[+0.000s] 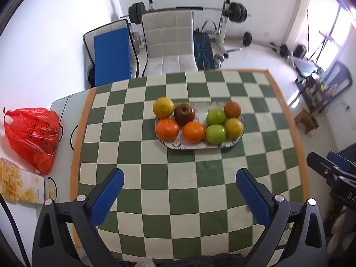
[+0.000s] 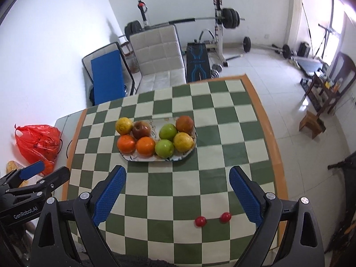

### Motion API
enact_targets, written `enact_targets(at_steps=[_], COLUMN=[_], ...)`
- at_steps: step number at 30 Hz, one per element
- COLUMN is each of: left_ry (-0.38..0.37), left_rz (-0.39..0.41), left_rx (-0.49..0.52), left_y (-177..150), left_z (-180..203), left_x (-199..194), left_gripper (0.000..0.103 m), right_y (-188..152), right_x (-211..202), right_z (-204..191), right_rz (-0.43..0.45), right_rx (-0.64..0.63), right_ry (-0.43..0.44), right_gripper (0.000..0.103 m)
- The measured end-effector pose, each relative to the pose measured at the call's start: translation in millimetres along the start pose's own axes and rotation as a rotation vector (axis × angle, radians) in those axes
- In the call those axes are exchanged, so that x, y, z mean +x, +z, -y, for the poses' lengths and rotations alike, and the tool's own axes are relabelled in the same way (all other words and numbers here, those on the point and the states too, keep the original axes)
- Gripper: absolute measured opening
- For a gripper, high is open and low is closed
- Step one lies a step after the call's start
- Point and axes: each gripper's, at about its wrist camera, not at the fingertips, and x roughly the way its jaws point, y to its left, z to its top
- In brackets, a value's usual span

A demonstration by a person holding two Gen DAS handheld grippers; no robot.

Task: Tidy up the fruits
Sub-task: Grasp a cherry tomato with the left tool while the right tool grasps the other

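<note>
An oval patterned plate (image 1: 178,146) (image 2: 138,158) sits mid-table and holds several fruits: two oranges (image 1: 167,129) (image 2: 145,146), two green apples (image 1: 216,134) (image 2: 164,148), a red apple (image 1: 184,114) (image 2: 141,129), yellow citrus (image 1: 163,107) (image 2: 123,125) and a reddish fruit (image 1: 232,109) (image 2: 184,123). Two small red fruits (image 2: 200,221) (image 2: 225,217) lie on the cloth near the front, just ahead of my right gripper (image 2: 178,191). My left gripper (image 1: 179,191) and my right gripper are open and empty, well short of the plate.
The table has a green-and-white checked cloth (image 1: 200,178) with an orange border. A red plastic bag (image 1: 33,133) and a snack box (image 1: 17,187) lie on the left. A white chair (image 1: 169,42) stands behind the table, with gym equipment beyond.
</note>
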Motion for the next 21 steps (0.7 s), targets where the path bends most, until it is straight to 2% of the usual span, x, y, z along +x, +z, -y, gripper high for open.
enact_targets(at_steps=[4, 7, 9, 11, 15, 17, 18, 20, 21], left_ry=[0.057, 0.059, 0.053, 0.051, 0.033, 0.012, -0.005, -0.038, -0.054], left_rz=[-0.068, -0.160, -0.216, -0.281, -0.402, -0.453, -0.474, -0.511, -0.527], left_rx=[0.068, 0.123, 0.160, 0.202, 0.259, 0.272, 0.275, 0.271, 0.266], left_y=[-6.0, -13.2, -17.9, -24.6, -40.9, -48.7, -51.9, -58.9, -61.8], left_z=[26.2, 51.0, 66.9, 84.3, 110.8, 120.4, 124.6, 132.7, 136.4], left_x=[44.6, 84.9, 108.3, 134.5, 173.8, 184.9, 188.9, 195.1, 197.5], left_gripper=[0.103, 0.103, 0.103, 0.103, 0.103, 0.103, 0.103, 0.103, 0.103], right_y=[-19.5, -50.7, -72.3, -90.1, -125.4, -134.9, -138.5, -145.2, -146.0], right_x=[48.3, 97.7, 129.3, 153.4, 198.1, 210.1, 214.3, 219.9, 217.7], right_z=[49.9, 93.0, 117.3, 133.7, 156.5, 159.7, 158.4, 157.9, 157.9], right_rz=[-0.109, -0.223, -0.291, -0.347, -0.422, -0.440, -0.446, -0.444, -0.424], right_rx=[0.100, 0.184, 0.245, 0.288, 0.351, 0.369, 0.360, 0.349, 0.343], right_ry=[-0.042, -0.072, -0.058, -0.056, -0.048, -0.022, -0.021, -0.018, -0.020], right_gripper=[0.096, 0.096, 0.090, 0.075, 0.064, 0.050, 0.047, 0.032, 0.031])
